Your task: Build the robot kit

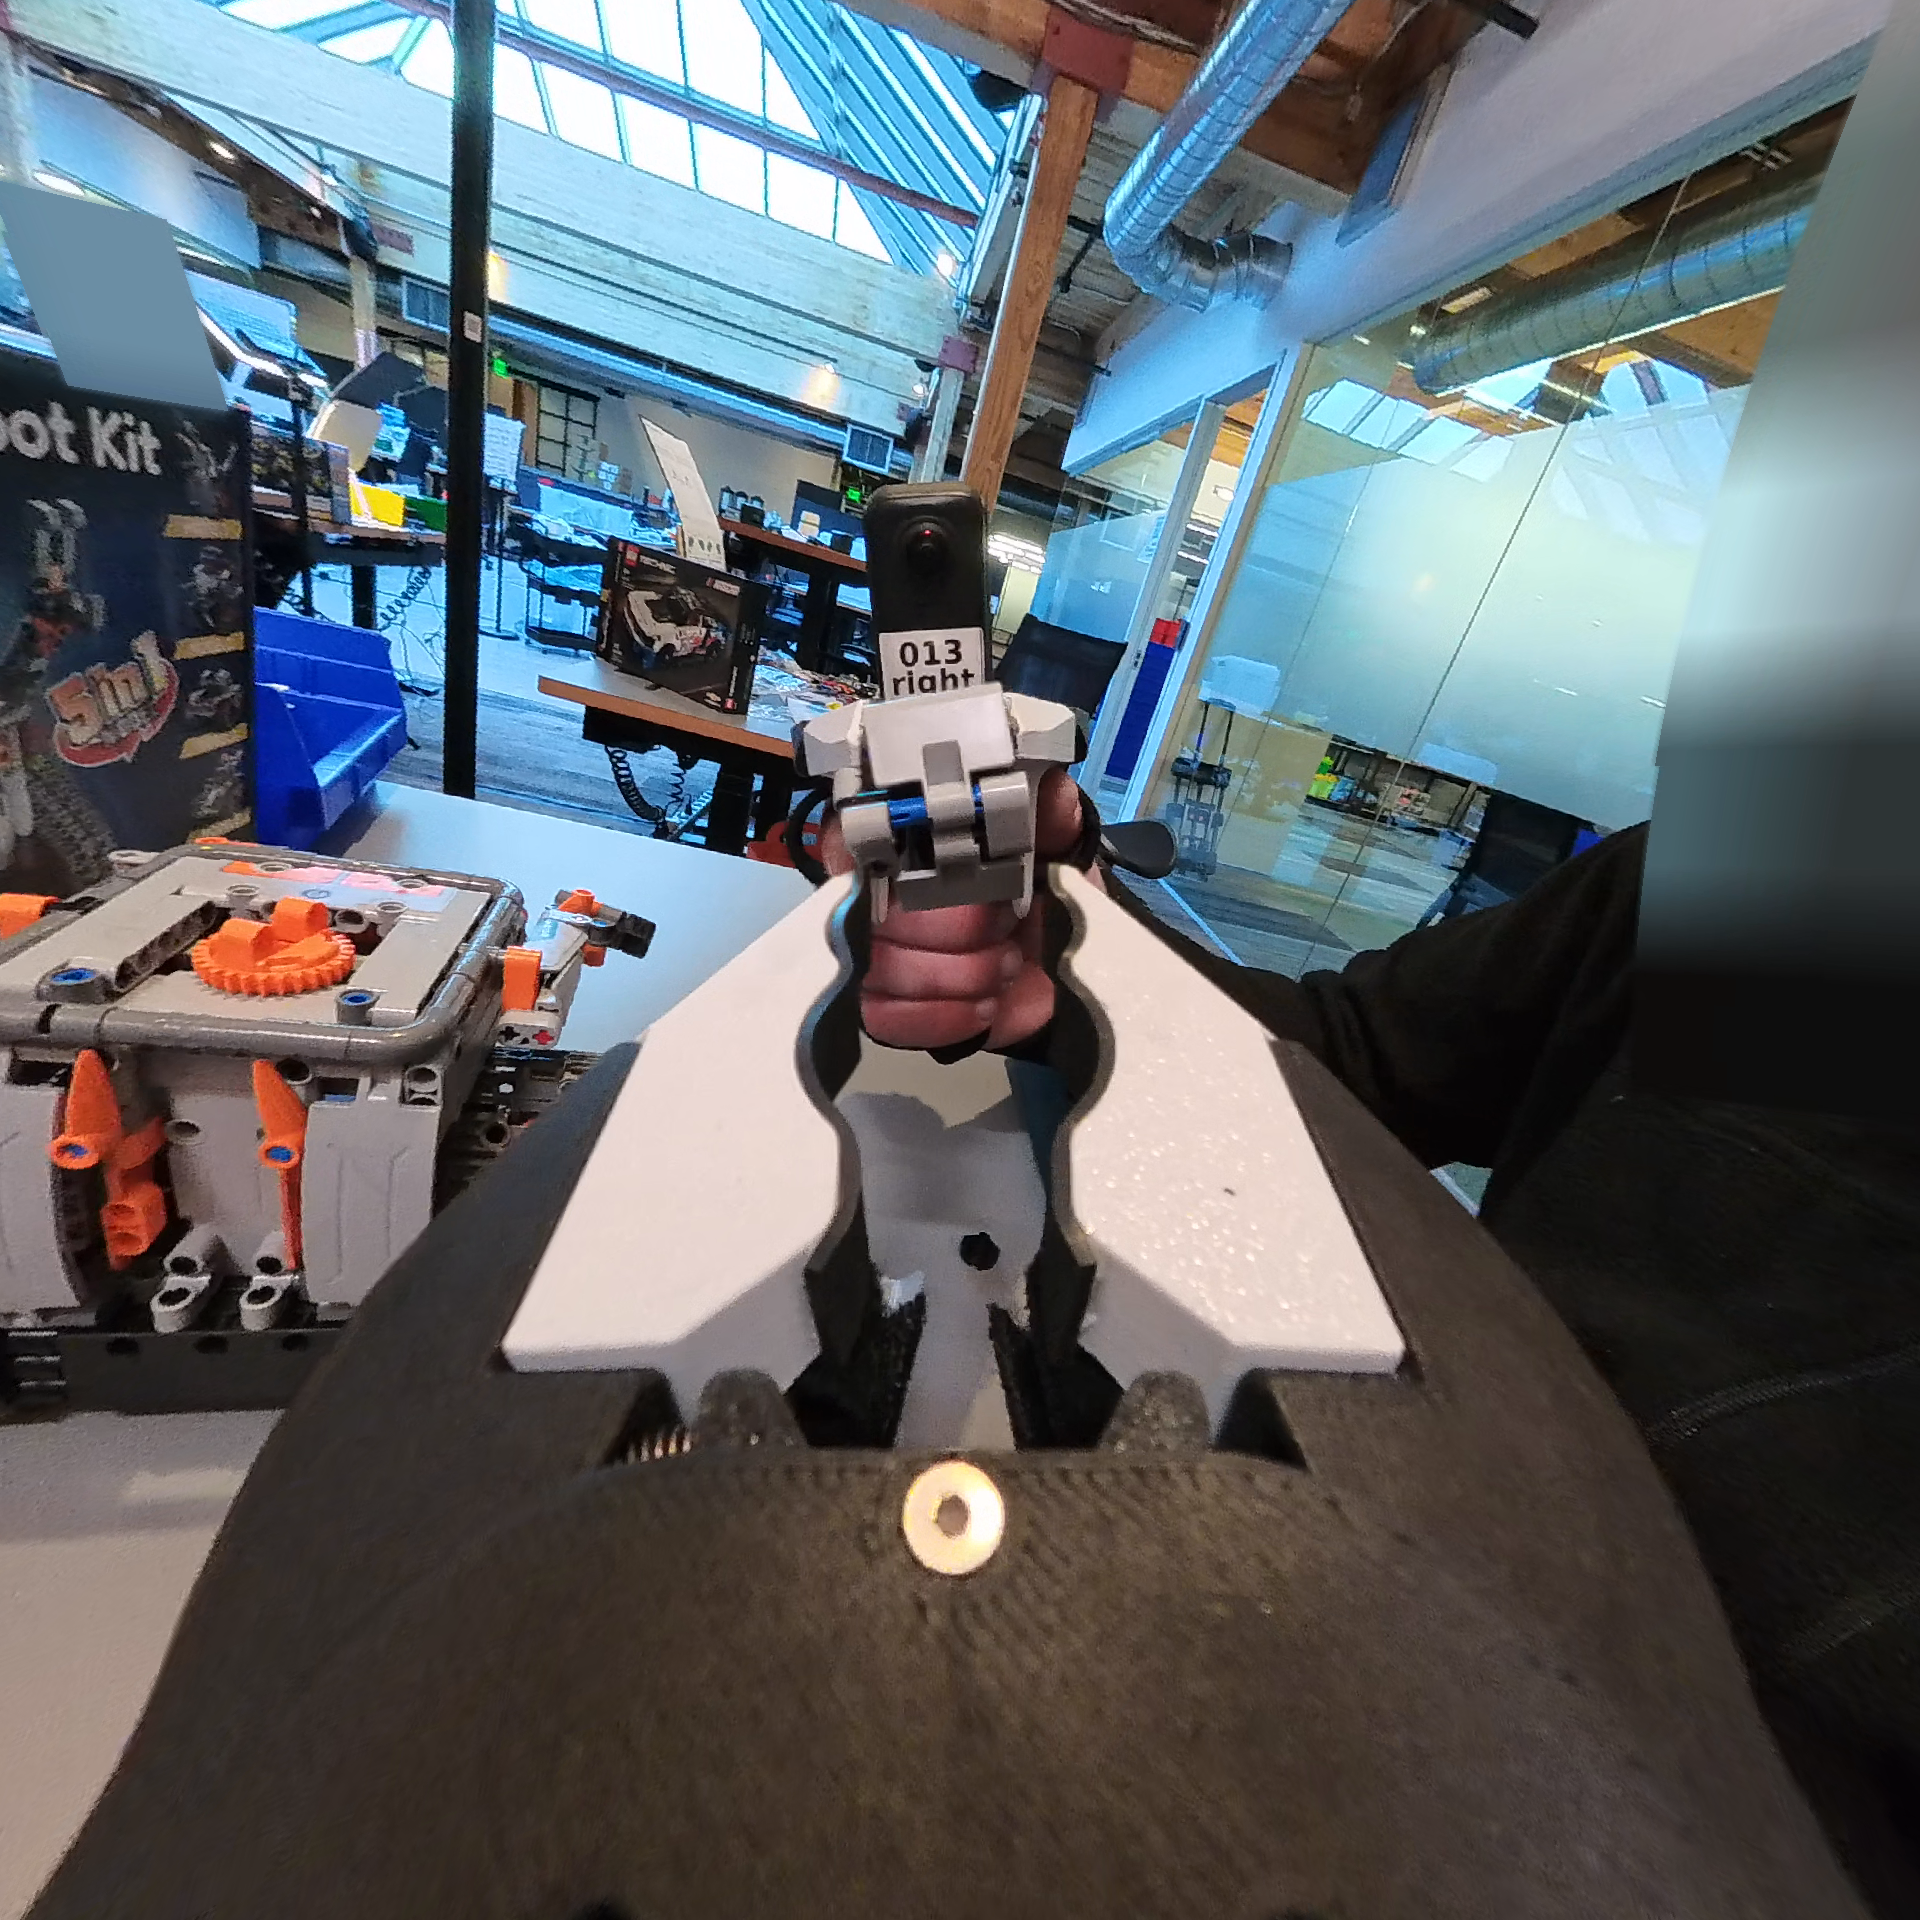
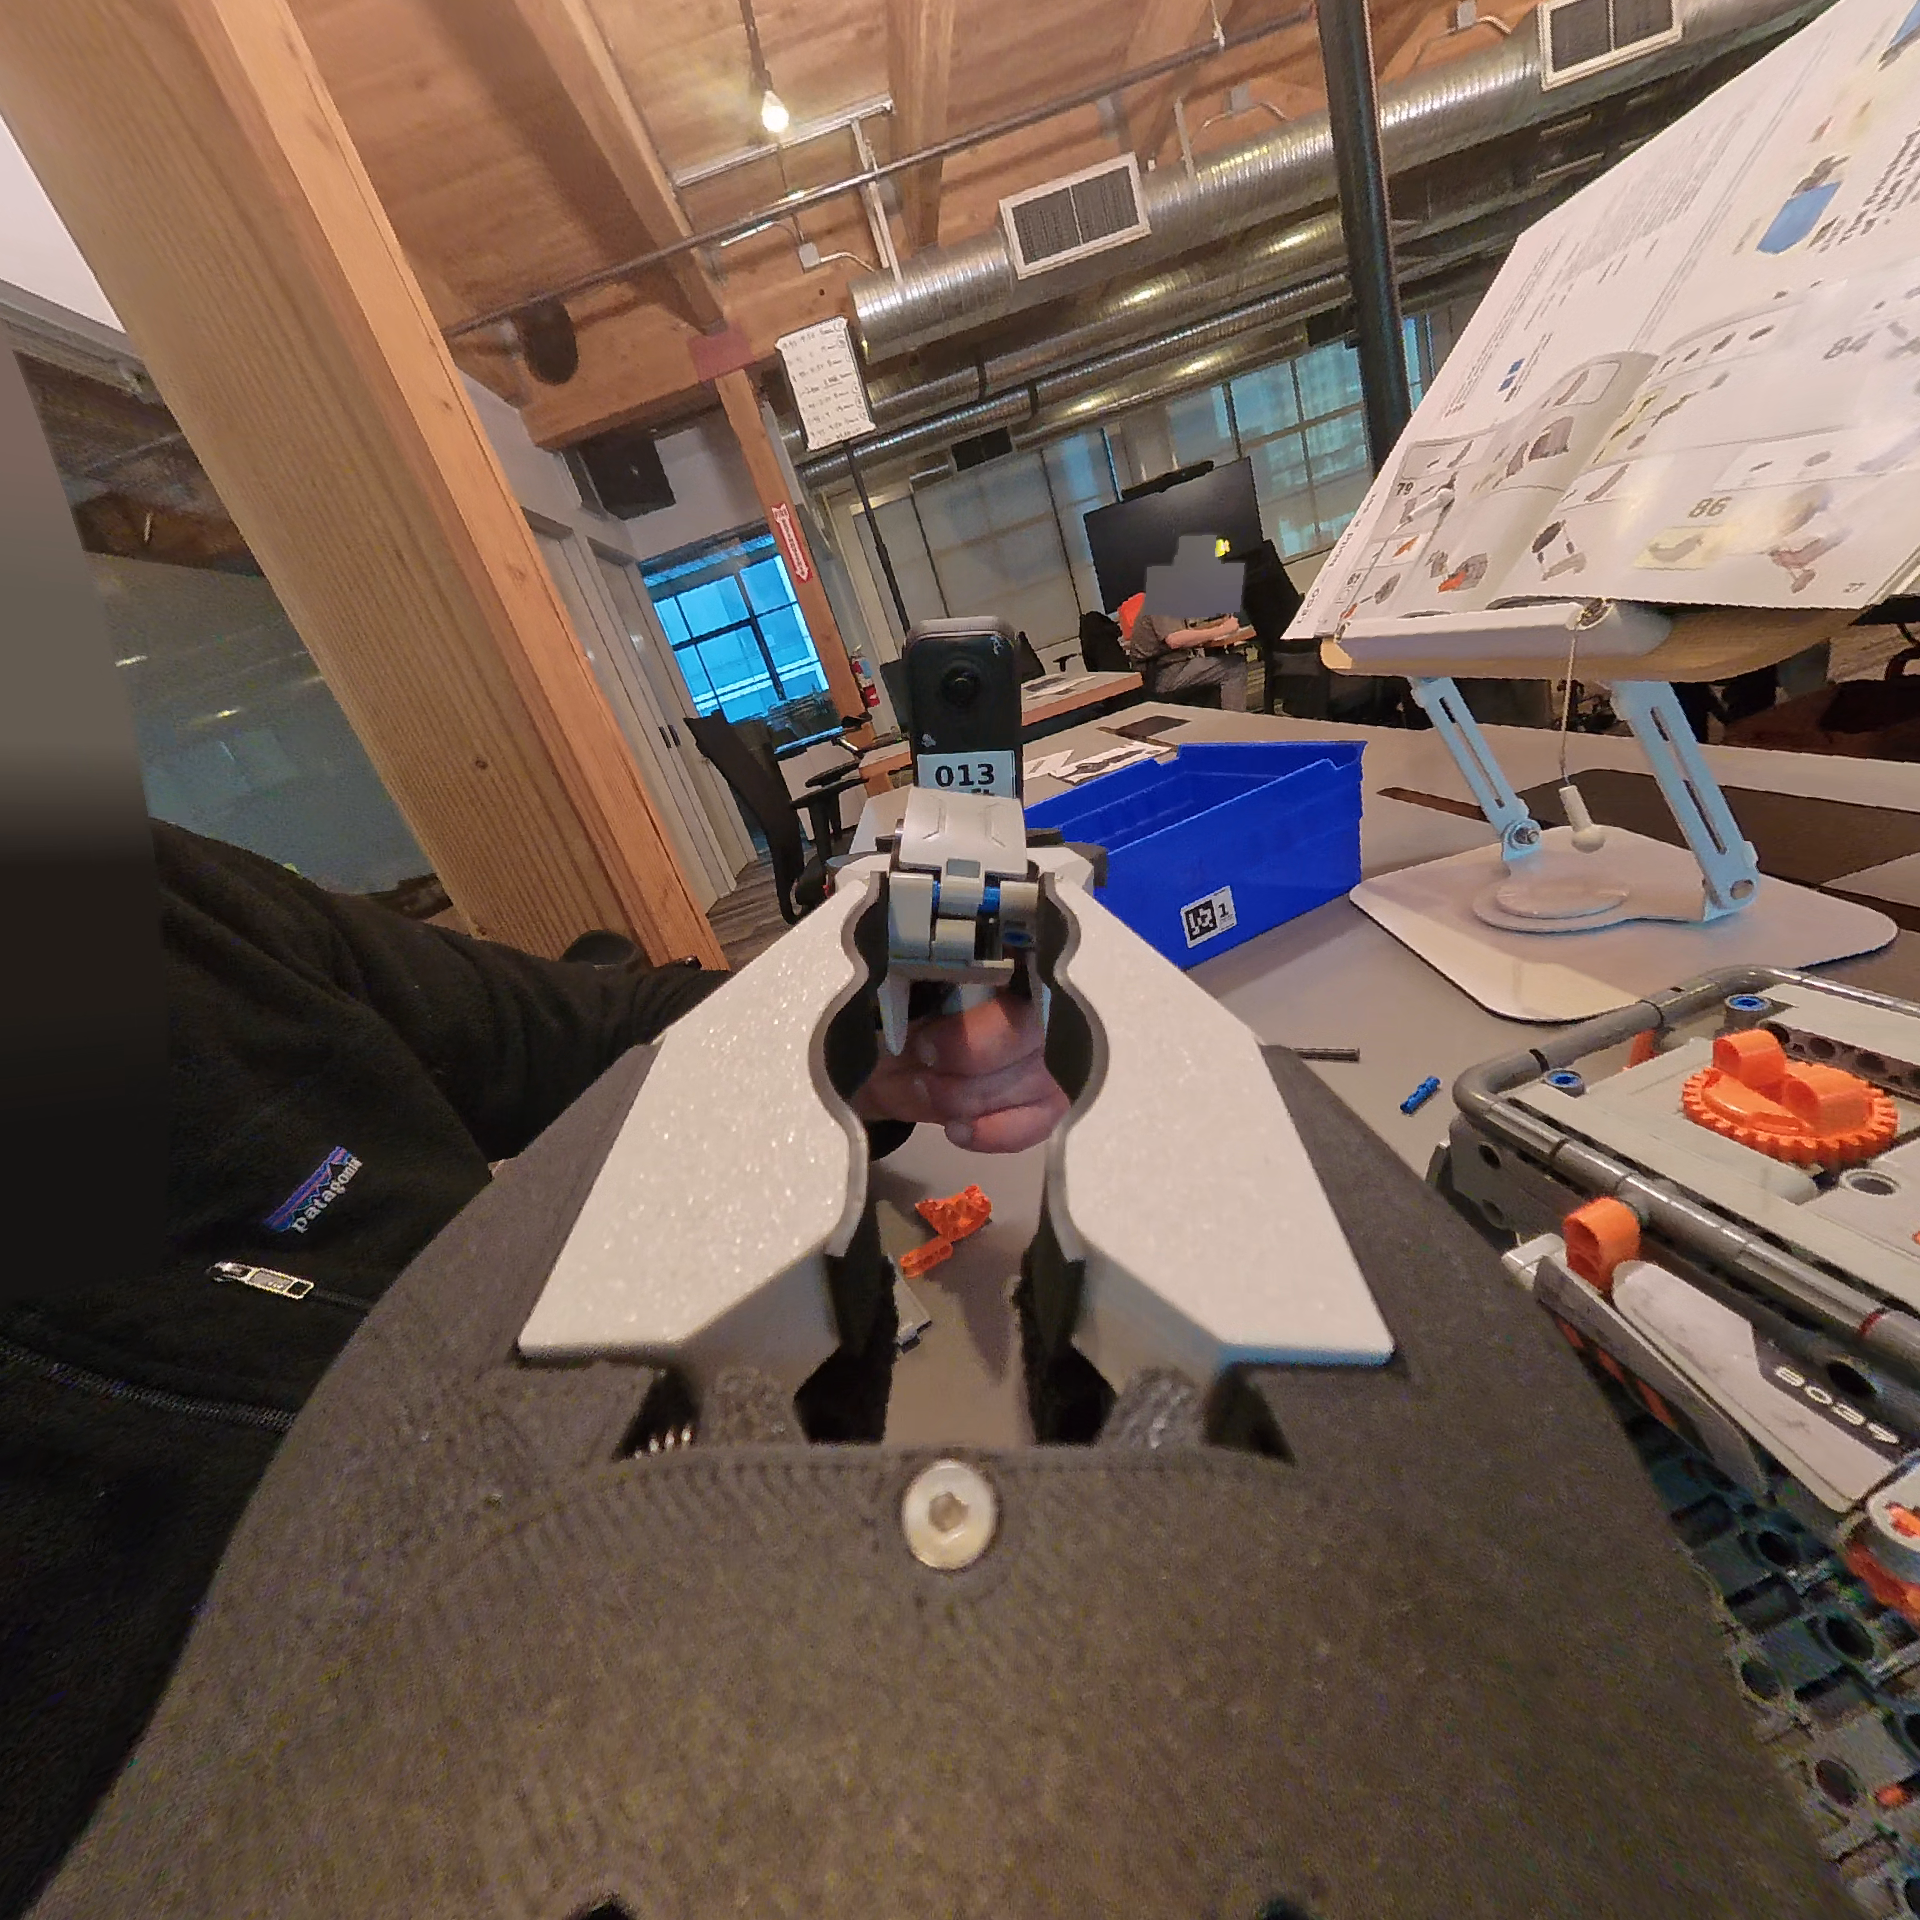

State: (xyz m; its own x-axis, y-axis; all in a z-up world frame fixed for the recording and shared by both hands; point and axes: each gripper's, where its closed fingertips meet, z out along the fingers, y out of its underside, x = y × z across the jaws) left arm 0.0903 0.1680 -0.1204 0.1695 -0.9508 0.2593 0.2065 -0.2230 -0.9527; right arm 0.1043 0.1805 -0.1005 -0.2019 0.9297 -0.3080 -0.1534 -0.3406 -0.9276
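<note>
While the two grippers face each other above the grey table (image 2: 1340, 997), both pinch the same small grey brick assembly (image 1: 940, 795) from opposite sides. The left gripper (image 1: 951, 883) has its white fingers (image 1: 727, 1091) drawn in to a narrow gap, the tips closing on the assembly's lower edge. The right gripper (image 2: 951, 935) is likewise narrowed, its tips clamped on either side of that piece, which carries blue pins across its middle. Behind the piece in each view sits the opposite gripper's black camera, with a hand (image 2: 971, 1091) wrapped around the handle below. A large grey and orange brick model (image 1: 239, 1070) stands on the table near the grippers. A blue bin (image 2: 1216, 842) rests farther back, beside an open instruction booklet (image 2: 1683, 364) on a white stand. Loose orange pieces (image 2: 945, 1226) lie on the table under the right gripper.
</note>
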